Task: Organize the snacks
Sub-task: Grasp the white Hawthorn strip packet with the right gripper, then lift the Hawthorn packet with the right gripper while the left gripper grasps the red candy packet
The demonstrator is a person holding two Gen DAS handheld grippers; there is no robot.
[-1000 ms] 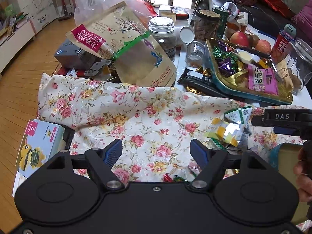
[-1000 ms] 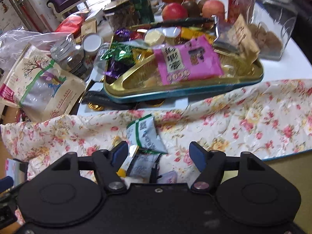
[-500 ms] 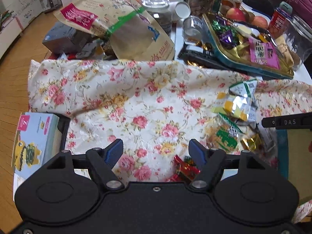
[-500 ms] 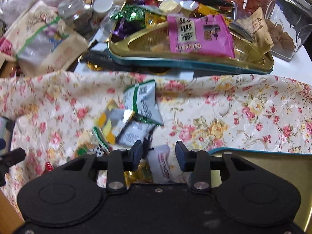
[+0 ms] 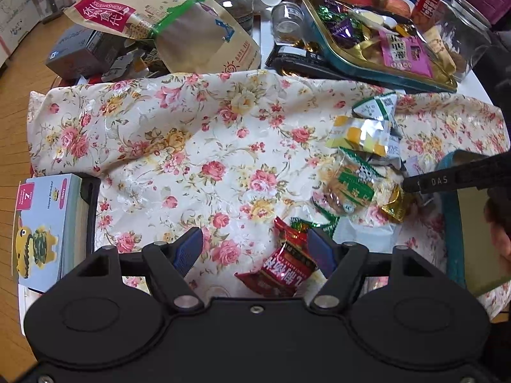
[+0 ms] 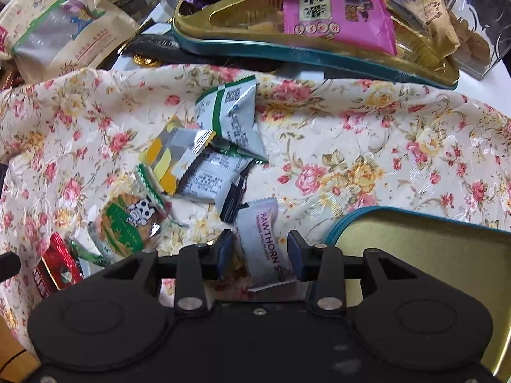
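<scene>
On floral cloth [image 6: 367,134], hawthorn packet [image 6: 263,242] between right hand-held gripper [image 6: 260,249] fingers

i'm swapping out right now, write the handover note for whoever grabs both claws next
Left claw: open, low over the floral cloth, straddling the red snack packet; nothing gripped.
Right claw: open, narrower gap, around the white Hawthorn packet; not clamped.
Things: loose packets piled on the cloth, including the cookie pack, yellow-silver packet and green-white packet. Empty gold tin sits by the right claw; the filled gold tray is behind the cloth.
Done: some snacks already in the tray.
Left: every packet on the cloth; probably close on the Hawthorn packet first.
</scene>
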